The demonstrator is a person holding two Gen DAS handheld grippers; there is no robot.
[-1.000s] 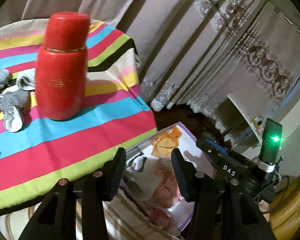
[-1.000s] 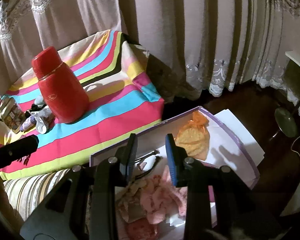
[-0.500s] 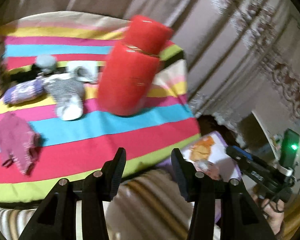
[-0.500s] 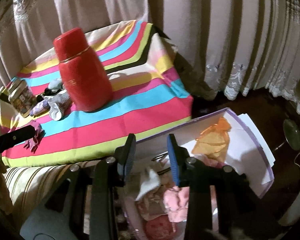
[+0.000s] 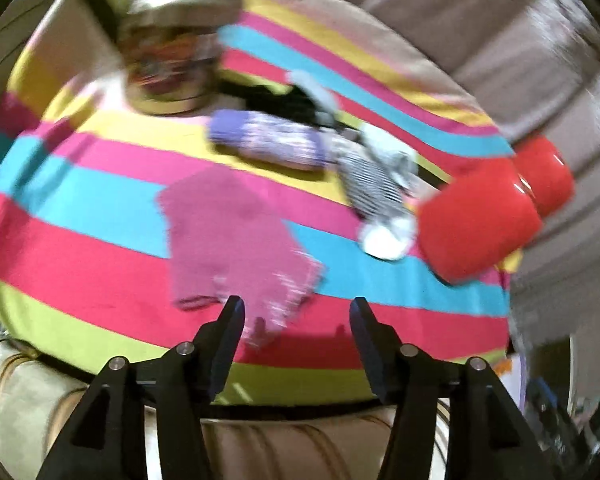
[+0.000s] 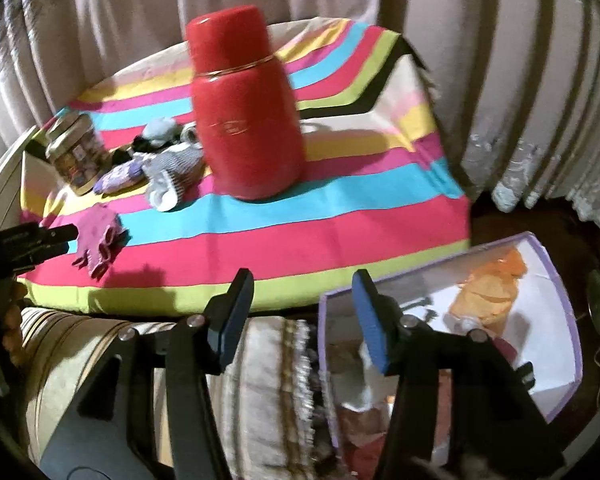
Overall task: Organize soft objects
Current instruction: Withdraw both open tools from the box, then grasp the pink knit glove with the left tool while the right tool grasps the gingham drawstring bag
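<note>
A magenta glove (image 5: pixel 236 240) lies flat on the striped tablecloth (image 5: pixel 80 208), just beyond my left gripper (image 5: pixel 296 316), which is open and empty. Behind it lie a purple sock (image 5: pixel 268 144), a grey striped sock (image 5: pixel 376 184) and darker socks. The glove also shows in the right wrist view (image 6: pixel 98 240), with the left gripper (image 6: pixel 56 236) beside it. My right gripper (image 6: pixel 302 292) is open and empty, near the table's front edge, above a purple-rimmed box (image 6: pixel 556 320) that holds soft items and an orange pouch (image 6: pixel 492 284).
A tall red flask (image 6: pixel 244 120) stands mid-table, right of the socks. A patterned tin (image 6: pixel 74 156) stands at the table's left. A striped cushion (image 6: pixel 260 380) lies below the table edge. Curtains hang behind.
My left gripper has swung left from the box to over the table, now close to the magenta glove. My right gripper has drawn back and opened wider.
</note>
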